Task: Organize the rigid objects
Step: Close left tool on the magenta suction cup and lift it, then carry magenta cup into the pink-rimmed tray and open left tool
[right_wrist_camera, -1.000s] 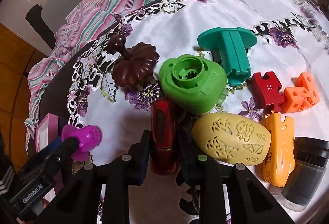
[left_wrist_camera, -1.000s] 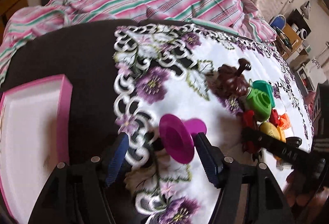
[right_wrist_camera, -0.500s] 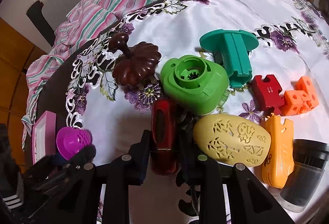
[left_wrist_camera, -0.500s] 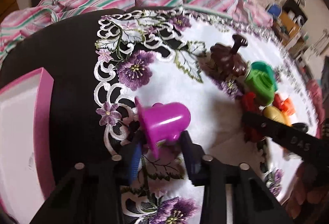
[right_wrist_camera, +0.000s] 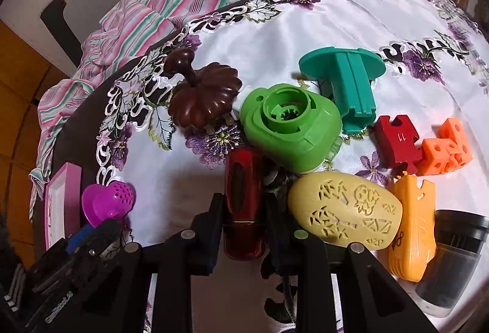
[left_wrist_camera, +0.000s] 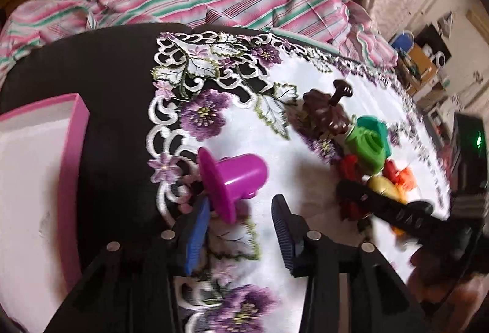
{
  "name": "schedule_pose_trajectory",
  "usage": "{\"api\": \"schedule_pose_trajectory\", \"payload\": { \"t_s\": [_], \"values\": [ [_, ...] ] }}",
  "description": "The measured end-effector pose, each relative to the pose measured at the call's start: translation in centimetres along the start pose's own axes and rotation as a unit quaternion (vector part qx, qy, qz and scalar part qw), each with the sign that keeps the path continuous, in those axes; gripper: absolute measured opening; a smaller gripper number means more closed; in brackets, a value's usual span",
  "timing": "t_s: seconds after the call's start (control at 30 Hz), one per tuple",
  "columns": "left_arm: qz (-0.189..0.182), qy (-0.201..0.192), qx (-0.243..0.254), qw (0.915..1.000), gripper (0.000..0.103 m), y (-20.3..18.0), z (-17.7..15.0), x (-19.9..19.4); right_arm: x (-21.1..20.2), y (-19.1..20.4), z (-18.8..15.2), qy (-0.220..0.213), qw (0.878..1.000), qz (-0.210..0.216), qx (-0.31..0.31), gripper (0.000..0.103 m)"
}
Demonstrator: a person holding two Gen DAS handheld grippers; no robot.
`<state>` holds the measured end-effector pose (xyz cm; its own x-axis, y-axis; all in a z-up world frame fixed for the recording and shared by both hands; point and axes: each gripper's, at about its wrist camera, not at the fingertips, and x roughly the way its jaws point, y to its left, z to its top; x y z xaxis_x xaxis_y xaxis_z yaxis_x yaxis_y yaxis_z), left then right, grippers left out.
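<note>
A purple flanged cup [left_wrist_camera: 233, 180] lies on its side on the embroidered cloth, dome to the right. My left gripper [left_wrist_camera: 241, 204] has its jaws opening around it. The cup's flange sits by the left blue pad [left_wrist_camera: 197, 229], and the right pad stands clear of the dome. From the right wrist the same cup [right_wrist_camera: 107, 201] lies just beyond the left gripper [right_wrist_camera: 91, 235]. My right gripper [right_wrist_camera: 244, 198] is shut on a dark red capsule-shaped piece [right_wrist_camera: 244, 204], down on the cloth. A pink-rimmed white box [left_wrist_camera: 73, 168] stands at the left.
Packed around the red piece are a brown pumpkin-shaped lid [right_wrist_camera: 203, 100], a light green housing [right_wrist_camera: 290, 128], a teal flanged part [right_wrist_camera: 348, 79], a yellow perforated egg [right_wrist_camera: 345, 214], red and orange blocks [right_wrist_camera: 397, 140], an orange piece [right_wrist_camera: 412, 226] and a dark cup [right_wrist_camera: 452, 259]. Striped fabric lies behind.
The left jaws closed in on the purple cup, then widened again. The cup turned from flange-on to lying sideways with its dome to the right. The right gripper and red piece stayed put.
</note>
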<state>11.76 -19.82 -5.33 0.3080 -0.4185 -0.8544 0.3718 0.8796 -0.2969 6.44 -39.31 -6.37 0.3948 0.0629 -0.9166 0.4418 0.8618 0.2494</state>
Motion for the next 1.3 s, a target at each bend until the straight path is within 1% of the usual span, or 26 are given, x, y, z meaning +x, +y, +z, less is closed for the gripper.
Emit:
{"api": "schedule_pose_trajectory", "payload": {
  "t_s": [0.07,0.13,0.2,0.27,0.3,0.37,0.43,0.47,0.53,0.57,0.67,0.8,0.87,1.03,1.2,1.3],
  "values": [
    [-0.002,0.003,-0.013,0.9999,0.051,-0.3,0.3,0.2,0.0,0.0,0.0,0.0,1.0,0.0,0.0,0.027],
    [0.008,0.013,-0.017,0.9997,0.055,-0.9,0.9,0.9,0.0,0.0,0.0,0.0,1.0,0.0,-0.001,0.027],
    [0.025,0.018,-0.018,0.9994,0.055,-1.1,1.4,1.7,0.0,0.0,0.0,0.0,1.0,0.0,-0.001,0.027],
    [0.018,0.013,-0.015,0.9996,0.054,-1.1,1.5,2.0,0.0,0.0,0.0,0.0,1.0,0.0,-0.001,0.027],
    [0.02,0.008,-0.012,0.9997,0.053,-1.1,1.5,2.0,0.0,0.0,0.0,0.0,1.0,0.0,0.0,0.027],
    [0.022,-0.003,-0.003,0.9997,0.029,-1.2,1.4,1.9,0.1,0.0,0.0,0.0,1.0,0.0,0.0,0.027],
    [0.027,-0.006,0.01,0.9996,0.027,-1.1,1.3,1.8,0.1,0.0,0.0,0.0,1.0,0.0,0.0,0.027],
    [0.026,-0.007,0.012,0.9996,0.023,-1.0,1.3,1.7,0.1,0.0,0.0,0.0,1.0,0.0,0.0,0.027],
    [0.024,-0.011,0.009,0.9996,0.019,-0.5,1.0,1.4,0.1,0.0,0.0,0.0,1.0,0.001,0.0,0.027],
    [0.021,-0.013,0.007,0.9997,0.015,-0.3,0.9,1.3,0.1,0.0,0.0,-0.001,1.0,0.001,-0.001,0.027],
    [0.014,-0.023,0.006,0.9996,0.014,0.1,0.5,0.5,0.1,0.1,0.0,-0.002,1.0,-0.001,-0.004,0.027],
    [0.004,-0.038,0.02,0.9991,0.014,0.2,-0.2,-0.9,0.1,0.3,-0.1,-0.004,1.0,-0.007,-0.013,0.027],
    [-0.001,-0.043,0.018,0.9989,0.014,0.4,-0.4,-1.4,0.1,0.4,-0.1,-0.006,1.0,-0.008,-0.014,0.027],
    [-0.027,-0.058,-0.002,0.998,0.014,1.5,-1.2,-3.3,0.0,-0.1,0.0,-0.008,1.0,0.017,0.002,0.026],
    [-0.035,-0.083,-0.005,0.9959,0.014,2.6,-1.9,-5.7,0.0,0.9,-0.2,-0.01,0.999,0.032,-0.018,0.026],
    [-0.04,-0.102,-0.017,0.9938,0.014,3.9,-2.3,-7.4,-0.1,1.4,-0.3,-0.016,0.999,0.036,-0.031,0.026]
  ]
}}
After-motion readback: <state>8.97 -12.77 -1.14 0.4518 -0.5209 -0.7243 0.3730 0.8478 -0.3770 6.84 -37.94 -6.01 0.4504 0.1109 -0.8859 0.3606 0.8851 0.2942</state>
